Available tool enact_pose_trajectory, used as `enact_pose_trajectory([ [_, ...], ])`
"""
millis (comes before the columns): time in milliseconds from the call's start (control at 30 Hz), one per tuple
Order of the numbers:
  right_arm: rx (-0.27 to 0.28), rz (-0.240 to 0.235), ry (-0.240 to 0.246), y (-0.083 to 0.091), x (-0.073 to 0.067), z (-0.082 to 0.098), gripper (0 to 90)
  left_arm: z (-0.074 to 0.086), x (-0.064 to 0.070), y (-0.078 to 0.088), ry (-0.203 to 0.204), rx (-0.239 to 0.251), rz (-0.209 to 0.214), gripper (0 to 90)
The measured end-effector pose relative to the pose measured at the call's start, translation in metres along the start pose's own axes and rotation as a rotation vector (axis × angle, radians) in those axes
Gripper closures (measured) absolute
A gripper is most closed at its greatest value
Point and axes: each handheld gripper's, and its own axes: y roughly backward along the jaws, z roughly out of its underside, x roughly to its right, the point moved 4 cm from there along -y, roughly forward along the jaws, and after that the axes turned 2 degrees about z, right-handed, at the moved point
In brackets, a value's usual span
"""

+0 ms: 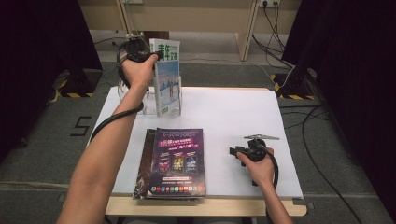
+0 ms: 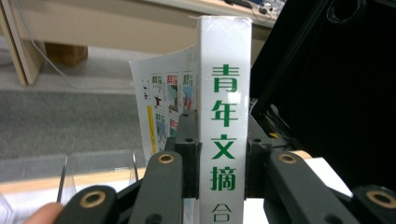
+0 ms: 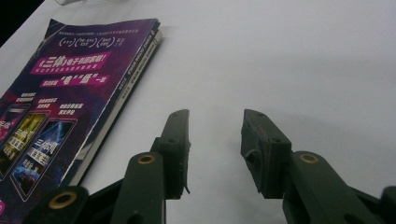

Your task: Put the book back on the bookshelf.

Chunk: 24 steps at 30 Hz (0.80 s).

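The left gripper (image 1: 156,56) clamps the white book (image 1: 166,77) by its spine near the top. In the left gripper view, both black jaws press flat against the two sides of the spine, which bears green characters running from top to bottom, and the printed back cover (image 2: 163,105) curls away to the left of it. The book stands upright, its lower part inside the clear plastic holder (image 1: 148,103), which sits at the far left part of the white table top (image 1: 229,116). Taking the holder as the landmark: the left hand (image 1: 137,70) grips its tool just above and to the left of the holder; the front cover, with a pale blue picture, faces right and toward the person.

The purple magazine (image 1: 180,161) lies flat on the table on the near side of the holder, close to the table's near edge, resting on a second, darker magazine (image 1: 141,168) whose edge juts out at its left.

The right gripper (image 1: 236,153) rests well to the right of the holder and right of the purple magazine, held by the right hand (image 1: 261,165). In the right gripper view its jaws stand apart with bare table between them, grasping nothing; the purple magazine (image 3: 70,102) lies to their left, not touching them.

A black cable (image 1: 109,121) trails from the left gripper along the forearm.
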Motion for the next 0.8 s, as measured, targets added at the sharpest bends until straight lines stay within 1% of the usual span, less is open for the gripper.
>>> enact_pose_trajectory([
  [67, 0.0, -0.001, -0.004, 0.0, 0.0, 0.0, 62.3, 0.001, 0.0, -0.003, -0.007, 0.005, -0.003, 73.3],
  [100, 0.001, 0.0, 0.005, 0.0, 0.0, 0.0, 62.2, 0.004, -0.001, -0.006, -0.012, 0.006, -0.008, 73.3],
  [200, 0.0, -0.002, 0.003, 0.0, 0.0, 0.001, 62.3, 0.02, -0.008, -0.016, -0.039, 0.0, -0.016, 73.3],
  [233, 0.001, -0.003, 0.0, 0.001, 0.0, 0.001, 62.3, 0.026, -0.01, -0.018, -0.044, 0.007, -0.018, 73.2],
  [267, 0.0, -0.001, 0.003, 0.001, 0.001, 0.001, 62.3, 0.028, -0.012, -0.017, -0.041, 0.017, -0.016, 73.2],
  [300, 0.002, 0.0, 0.008, 0.001, 0.002, 0.001, 62.3, 0.029, -0.012, -0.016, -0.043, 0.016, -0.008, 73.2],
  [333, 0.006, -0.001, 0.008, 0.001, 0.003, 0.001, 62.3, 0.03, -0.013, -0.012, -0.073, 0.005, -0.001, 73.1],
  [367, 0.006, -0.001, 0.008, 0.001, 0.003, 0.001, 62.3, 0.03, -0.013, -0.012, -0.073, 0.005, -0.001, 73.0],
  [433, 0.004, -0.003, 0.005, 0.0, 0.003, 0.001, 62.3, 0.032, -0.015, -0.007, -0.108, -0.002, 0.002, 73.0],
  [467, 0.003, -0.003, 0.005, 0.001, 0.002, 0.002, 62.3, 0.035, -0.02, -0.001, -0.122, -0.004, -0.006, 72.9],
  [500, 0.003, -0.003, 0.005, 0.001, 0.002, 0.002, 62.3, 0.035, -0.02, -0.001, -0.122, -0.004, -0.006, 72.9],
  [567, 0.002, -0.003, 0.01, 0.001, 0.001, 0.002, 62.2, 0.039, -0.026, 0.006, -0.135, -0.01, 0.0, 72.8],
  [600, 0.001, -0.004, 0.011, 0.001, 0.001, 0.002, 62.3, 0.041, -0.028, 0.011, -0.138, -0.019, 0.008, 72.7],
  [667, 0.001, -0.004, 0.014, 0.0, 0.001, 0.002, 62.2, 0.045, -0.03, 0.019, -0.16, -0.043, 0.018, 72.3],
  [700, -0.001, -0.004, 0.01, 0.0, 0.0, 0.003, 62.2, 0.047, -0.031, 0.023, -0.165, -0.051, 0.022, 72.2],
  [800, 0.003, -0.003, 0.02, 0.0, -0.001, 0.002, 62.2, 0.055, -0.033, 0.033, -0.165, -0.072, 0.024, 72.1],
])
